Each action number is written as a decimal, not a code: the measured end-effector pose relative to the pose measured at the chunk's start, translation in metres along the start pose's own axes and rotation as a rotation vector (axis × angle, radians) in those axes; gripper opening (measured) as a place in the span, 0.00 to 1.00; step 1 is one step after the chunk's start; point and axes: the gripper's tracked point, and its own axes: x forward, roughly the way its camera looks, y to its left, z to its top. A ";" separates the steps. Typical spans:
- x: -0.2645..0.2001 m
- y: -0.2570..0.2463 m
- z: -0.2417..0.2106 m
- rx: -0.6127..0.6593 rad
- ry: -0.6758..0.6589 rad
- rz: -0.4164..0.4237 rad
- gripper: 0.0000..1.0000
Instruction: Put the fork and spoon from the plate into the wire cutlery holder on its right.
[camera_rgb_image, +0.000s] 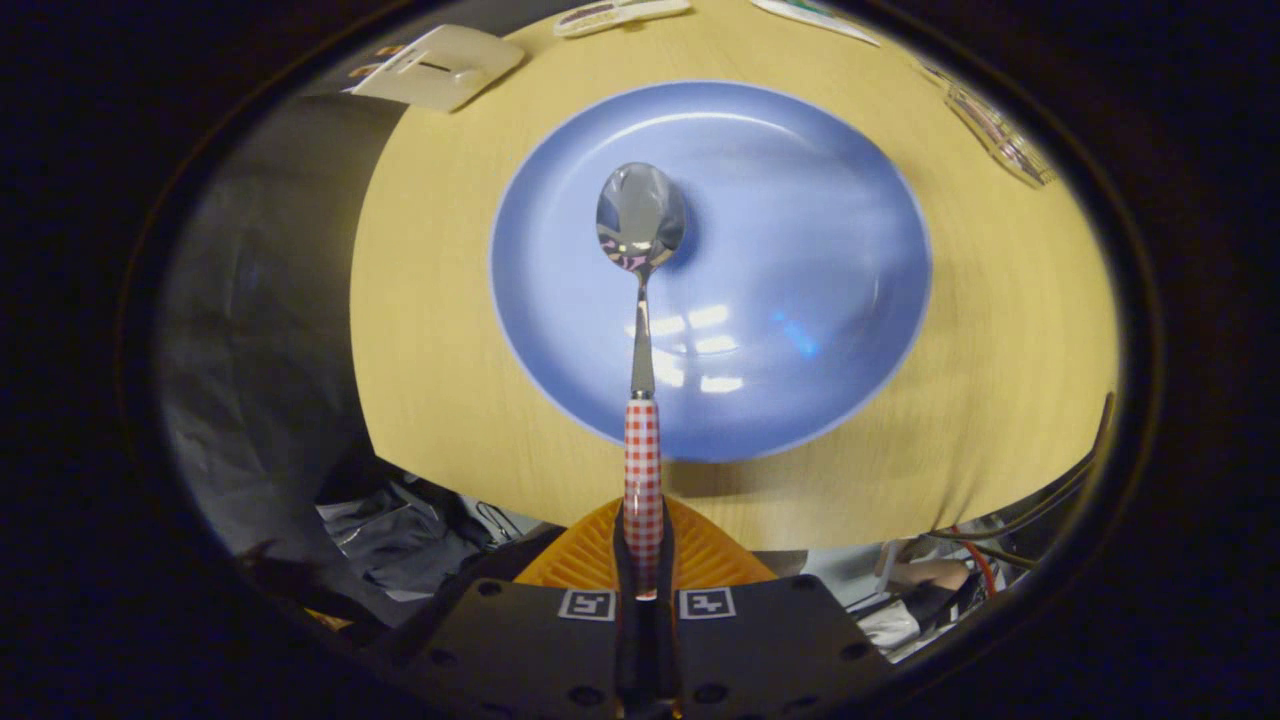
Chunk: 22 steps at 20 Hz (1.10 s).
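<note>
My gripper (643, 545) is shut on the red-and-white checked handle of a spoon (641, 300). The spoon sticks straight out ahead of the fingers, its shiny bowl hanging above the blue plate (800, 250). The plate lies on the wooden table, beyond the fingers, with nothing else on it. The spoon casts a shadow on the plate just right of its bowl. A dark wire at the table's near right edge (1085, 470) may be part of the cutlery holder; I cannot tell.
The light wooden table (1000, 350) has its near edge just ahead of the fingers. A cream flat box (440, 65) lies at the far left corner. Flat packets (1000, 135) lie beyond the plate on the right. Clutter and cables sit on the floor below the table.
</note>
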 end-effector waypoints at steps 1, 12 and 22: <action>-0.002 0.003 0.000 -0.005 -0.008 0.017 0.09; -0.130 -0.107 0.053 0.100 -0.141 -0.044 0.09; -0.156 -0.215 0.108 0.139 0.039 -0.132 0.09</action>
